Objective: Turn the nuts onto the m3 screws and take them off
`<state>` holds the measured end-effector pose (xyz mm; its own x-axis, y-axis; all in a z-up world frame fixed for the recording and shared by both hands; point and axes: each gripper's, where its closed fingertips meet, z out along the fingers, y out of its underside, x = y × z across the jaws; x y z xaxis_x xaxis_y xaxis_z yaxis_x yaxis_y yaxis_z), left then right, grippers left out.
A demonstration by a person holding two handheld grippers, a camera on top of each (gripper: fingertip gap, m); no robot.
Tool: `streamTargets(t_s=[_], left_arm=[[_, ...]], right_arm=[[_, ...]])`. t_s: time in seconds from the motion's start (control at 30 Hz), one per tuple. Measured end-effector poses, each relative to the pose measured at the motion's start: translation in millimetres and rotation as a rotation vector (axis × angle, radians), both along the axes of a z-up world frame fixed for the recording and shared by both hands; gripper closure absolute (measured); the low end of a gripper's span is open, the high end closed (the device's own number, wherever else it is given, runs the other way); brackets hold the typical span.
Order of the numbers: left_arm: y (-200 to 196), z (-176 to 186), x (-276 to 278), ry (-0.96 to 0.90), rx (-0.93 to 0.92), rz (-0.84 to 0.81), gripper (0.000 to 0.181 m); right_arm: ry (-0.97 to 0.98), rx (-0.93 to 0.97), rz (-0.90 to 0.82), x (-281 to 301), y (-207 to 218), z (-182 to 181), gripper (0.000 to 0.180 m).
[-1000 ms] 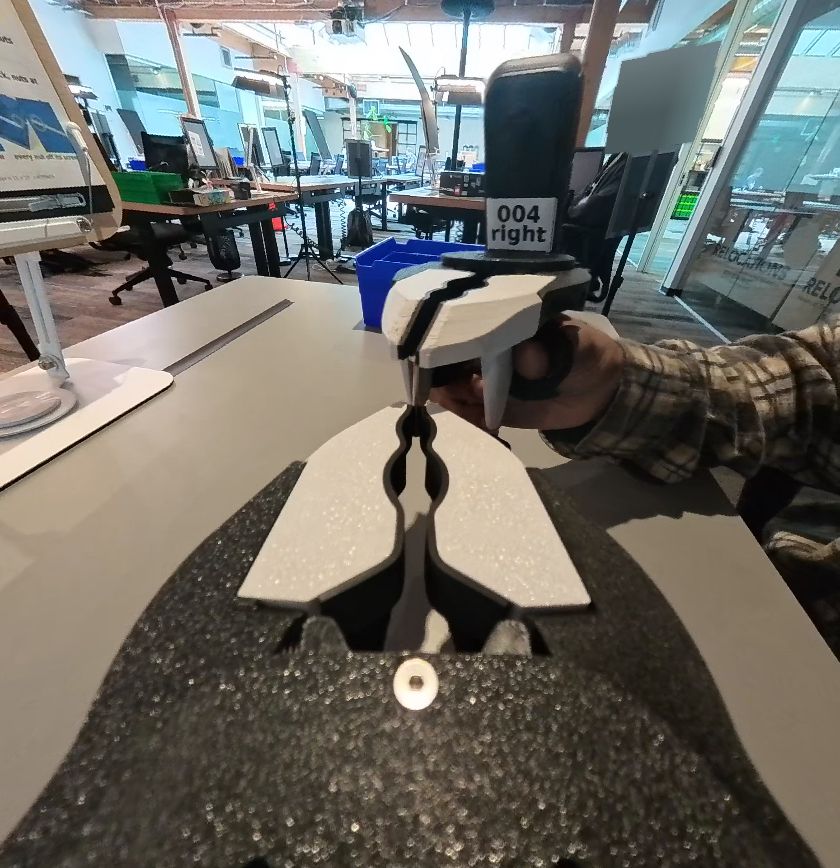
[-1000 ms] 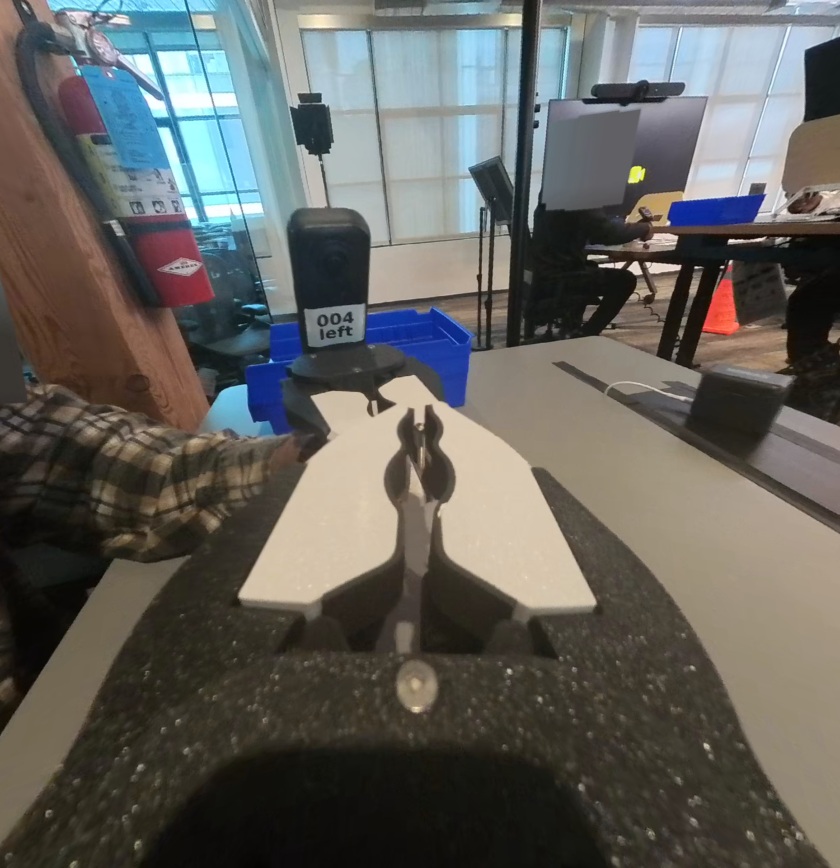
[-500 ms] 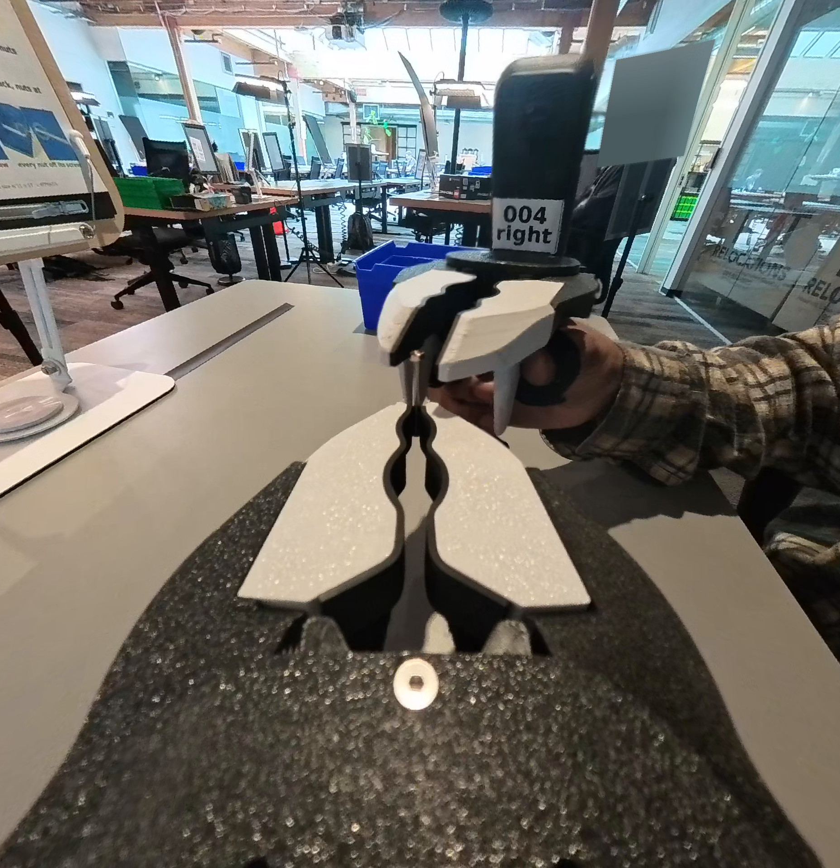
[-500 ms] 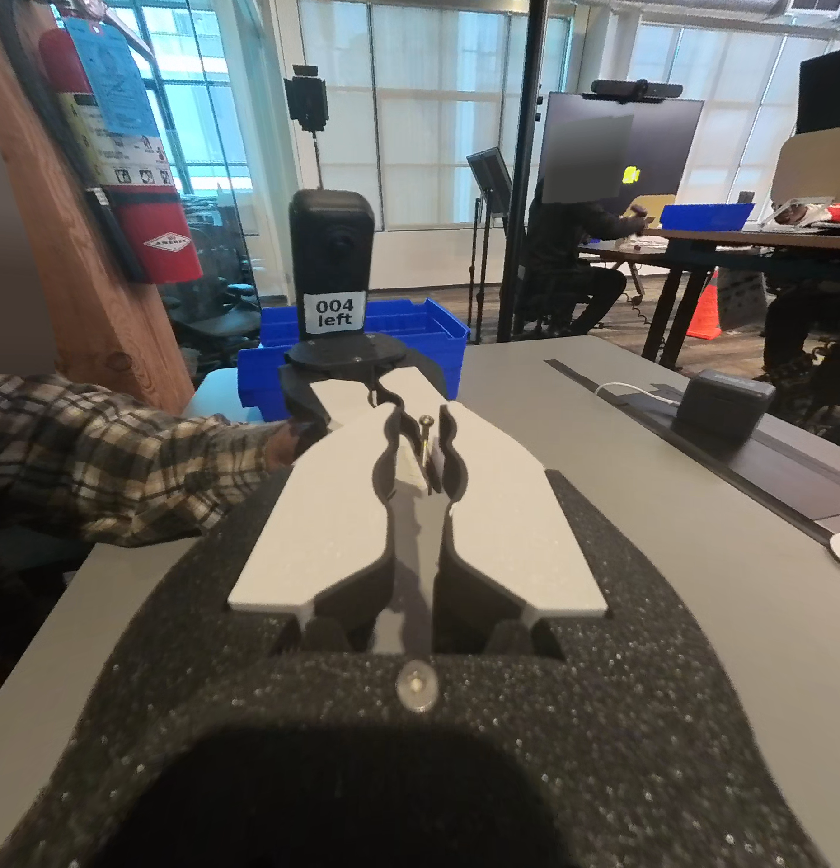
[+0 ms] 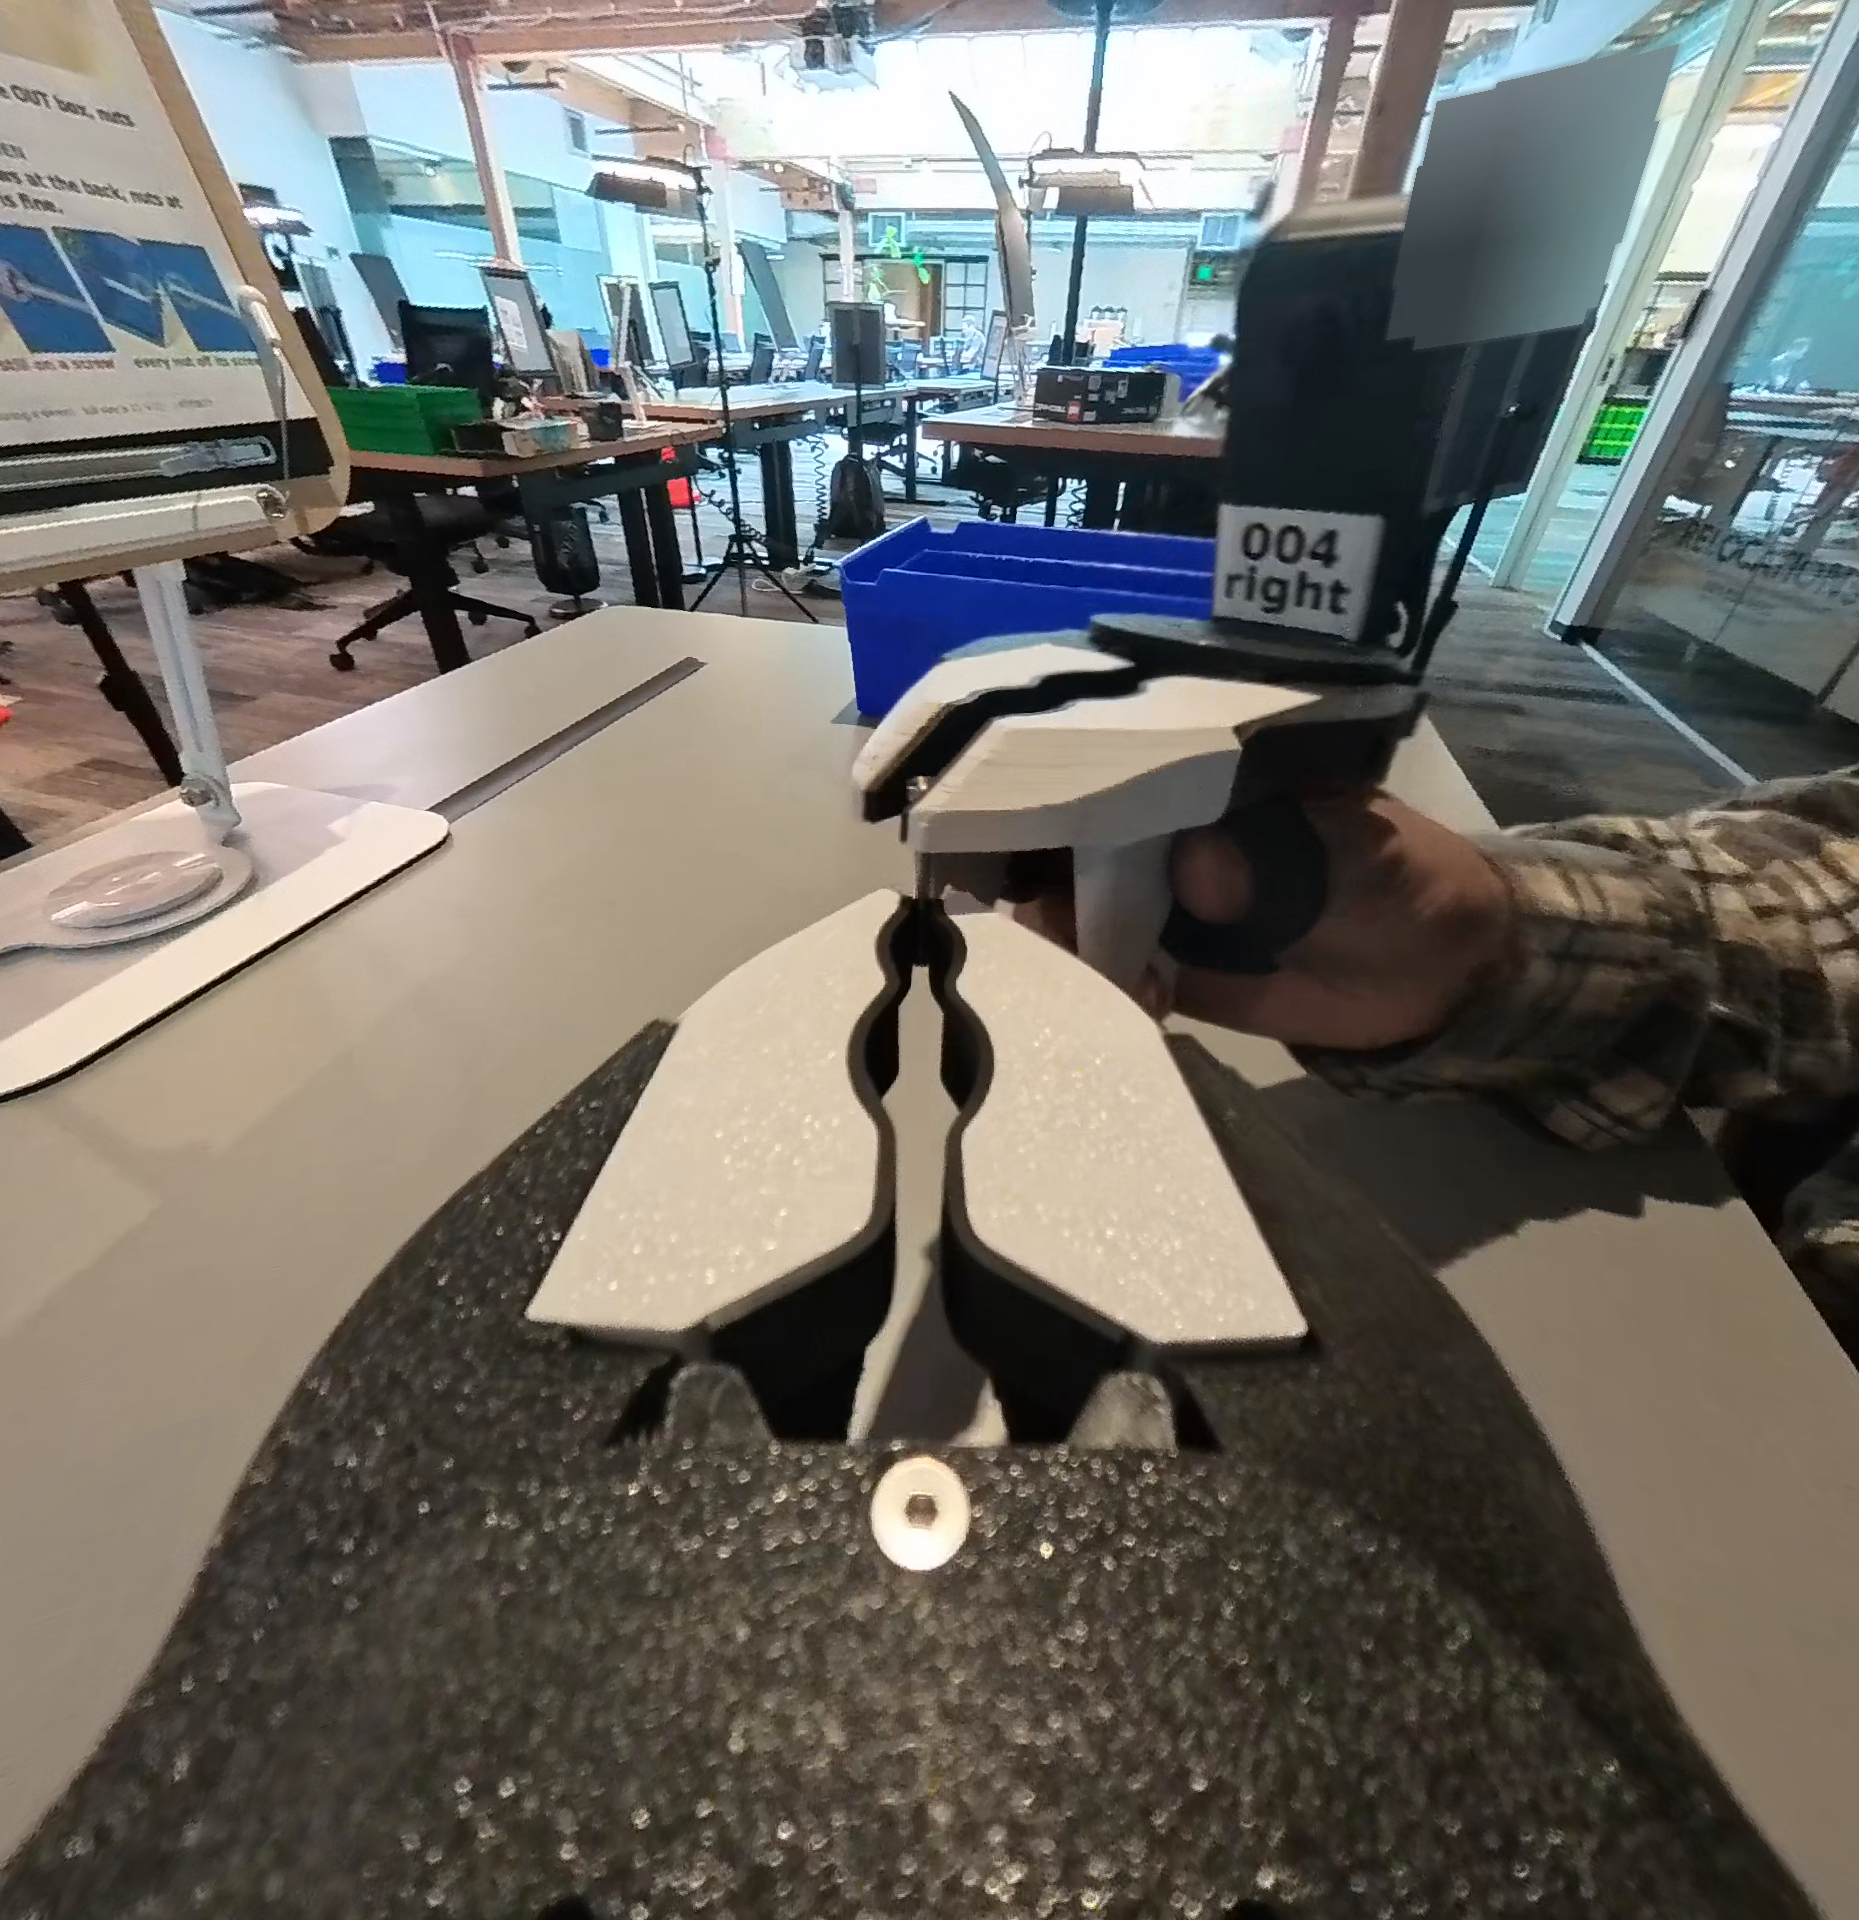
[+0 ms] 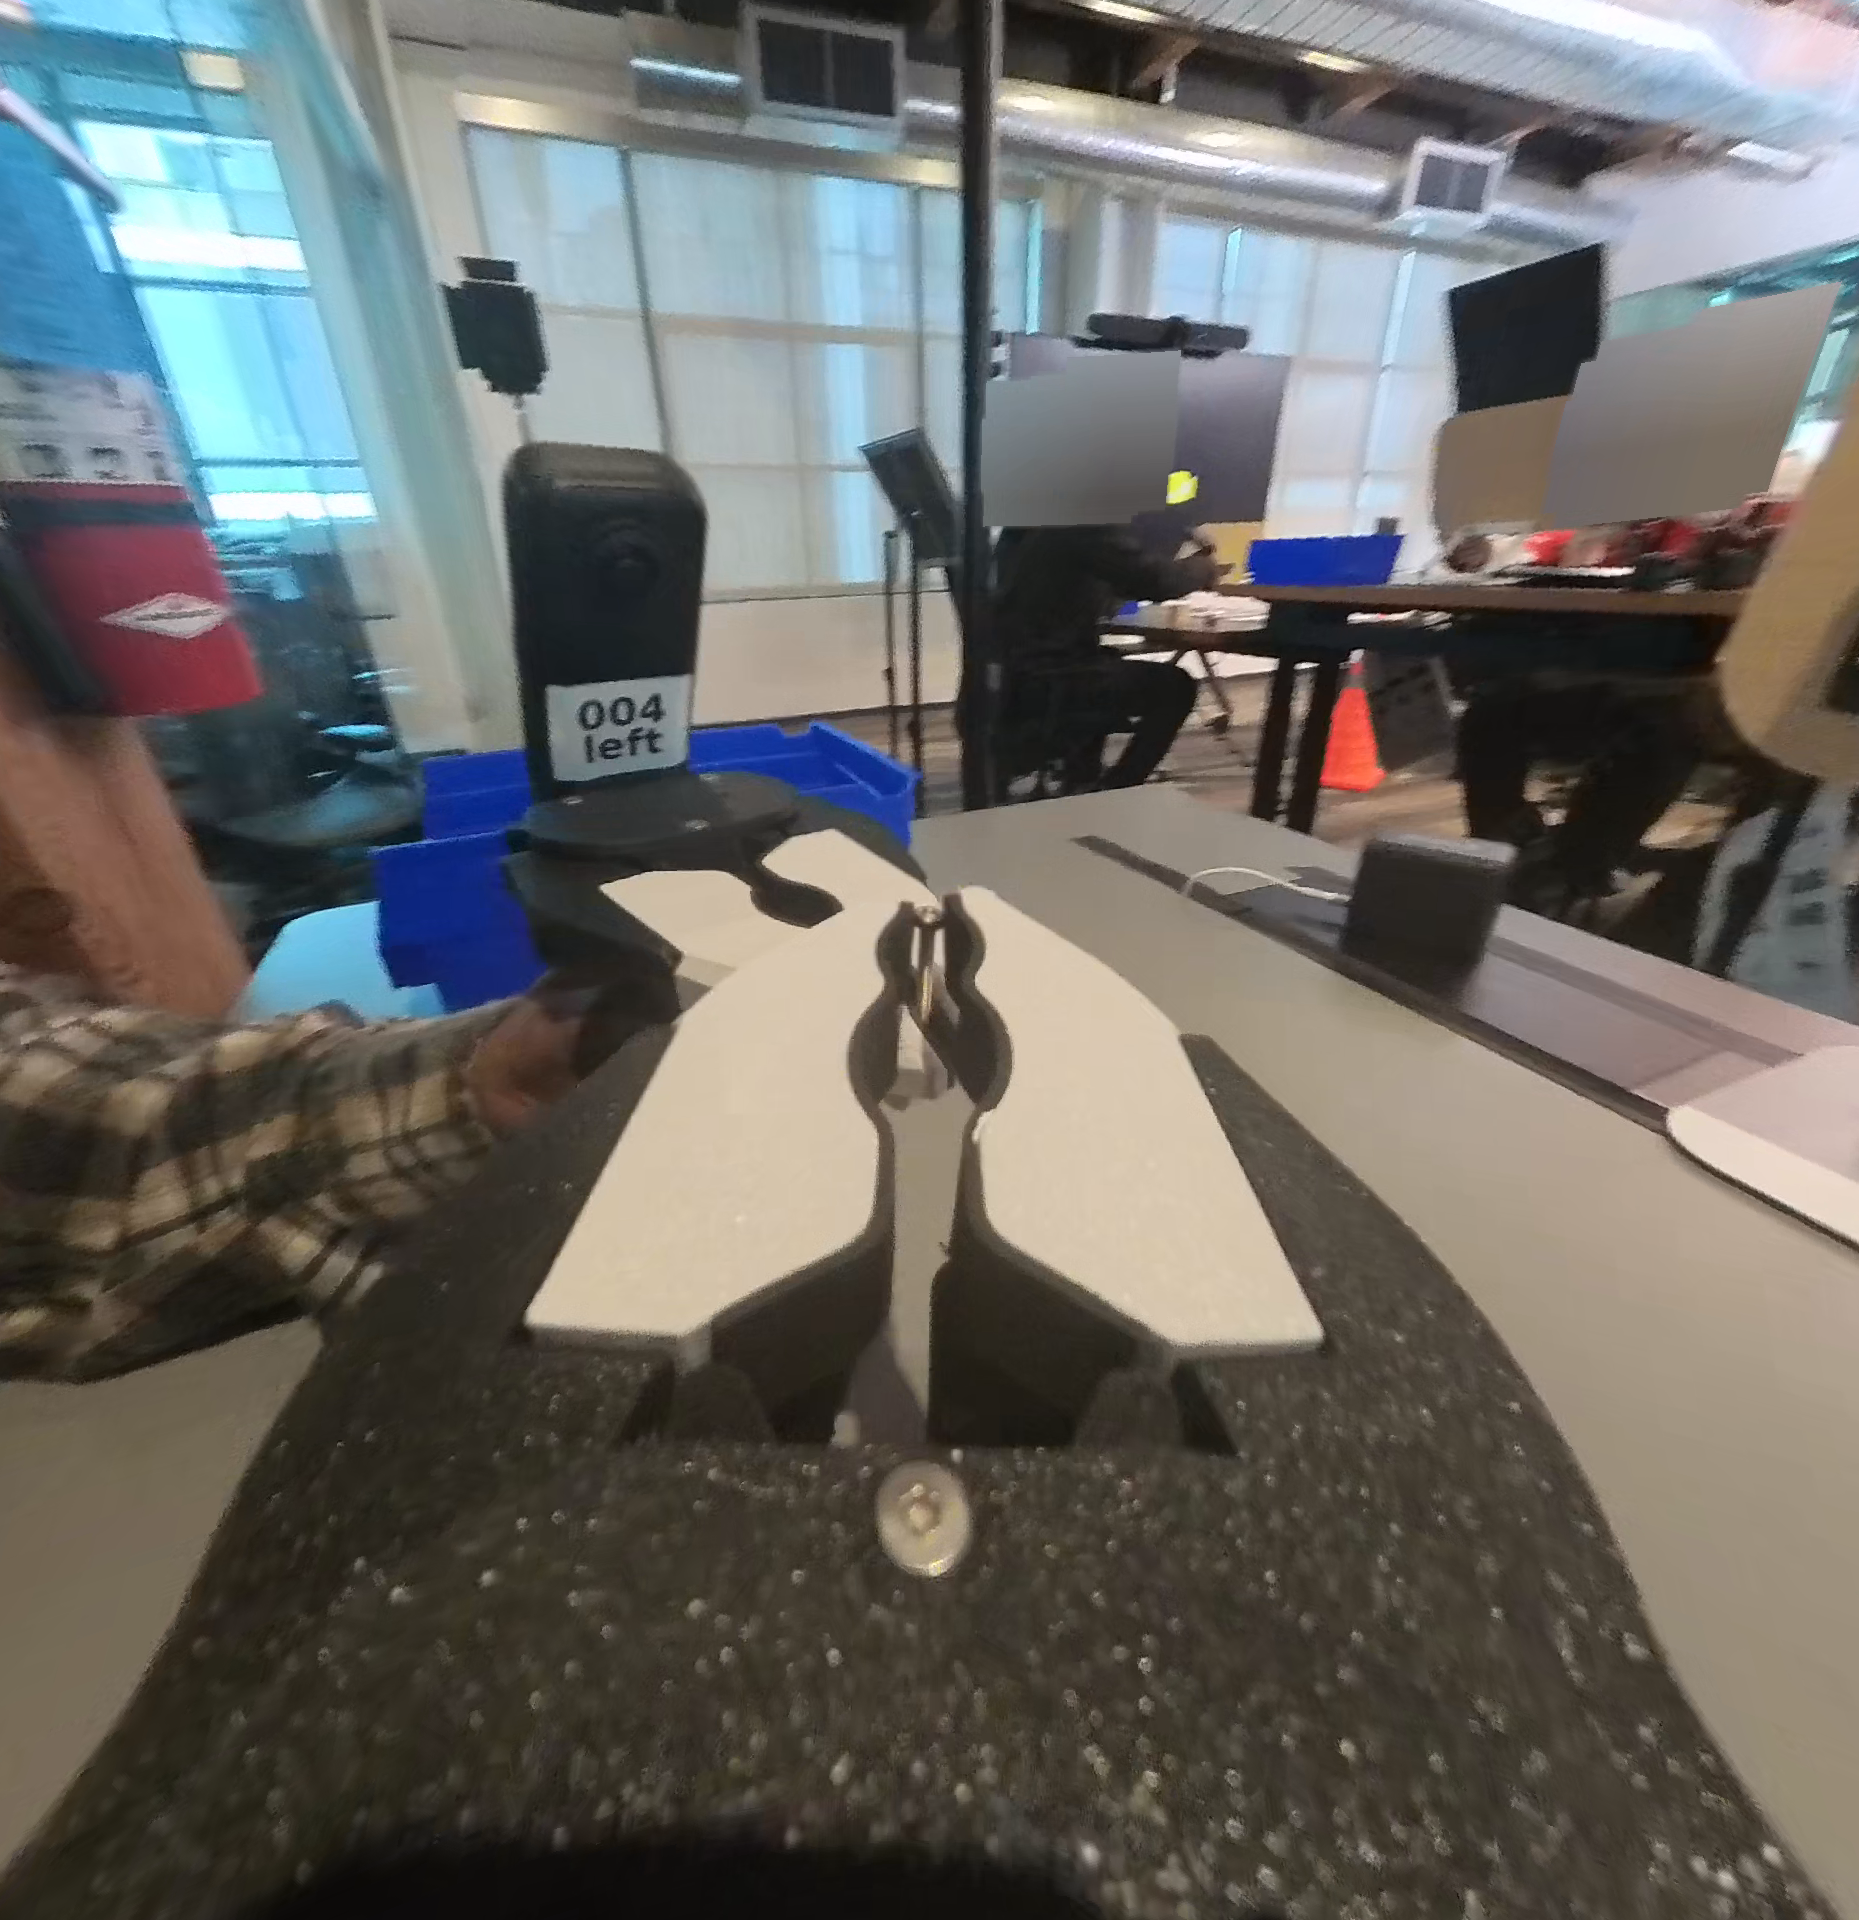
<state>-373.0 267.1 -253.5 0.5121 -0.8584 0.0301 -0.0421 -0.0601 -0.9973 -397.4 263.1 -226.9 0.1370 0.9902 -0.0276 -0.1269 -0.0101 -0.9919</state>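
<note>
My right gripper [image 6: 927, 935] is shut on a thin metal screw [image 6: 925, 971], which stands nearly upright between its tips. In the left wrist view the right gripper [image 5: 894, 795] is seen side-on, held by a hand in a plaid sleeve, with the screw [image 5: 927, 868] pointing down. My left gripper [image 5: 920, 928] is shut just under it, tips pinched on a small dark nut [image 5: 920, 914] that meets the screw's lower end. The nut is too small to see clearly. The left gripper's fingers [image 6: 696, 914] lie beyond and below my right tips.
Both grippers hover above a grey table [image 5: 437, 1091]. A blue bin [image 5: 1008, 623] stands at its far edge. A white stand base [image 5: 229, 873] with a sign board is at the left. A small black box [image 6: 1424, 914] sits by a cable channel. My two grippers' fingertips are within a few centimetres of each other.
The right gripper loosened around the screw half a second ago, then shut on it again and swung round to a side-on pose. The left gripper stayed shut in place.
</note>
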Motion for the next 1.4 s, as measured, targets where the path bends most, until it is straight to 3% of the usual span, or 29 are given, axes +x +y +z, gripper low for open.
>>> streamTargets(t_s=[0.17,0.27,0.5,0.63,0.93,1.17,1.4], left_arm=[[3,-3,-2,0.0,-0.022,0.017,0.179],[2,1,-3,-0.009,-0.013,0.011,0.179],[-1,3,-1,-0.013,-0.009,-0.012,0.179],[0,2,-2,-0.01,-0.015,-0.009,0.179],[1,0,-1,0.002,-0.026,0.002,0.179],[2,2,-3,-0.013,-0.029,0.001,0.179],[-4,3,4,-0.008,-0.015,-0.04,0.179]], right_arm=[[0.011,-0.001,-0.129,-3,5,-4,0.173],[-0.001,-0.023,-0.104,-2,7,-3,0.137],[-0.053,0.043,0.054,-4,-12,3,0.111],[-0.085,0.077,0.116,-11,-29,-3,0.109],[-0.143,0.166,0.027,-5,-31,-9,0.104],[-0.117,0.189,-0.027,5,-25,3,0.111],[-0.13,0.182,0.044,-5,-28,6,0.108]])
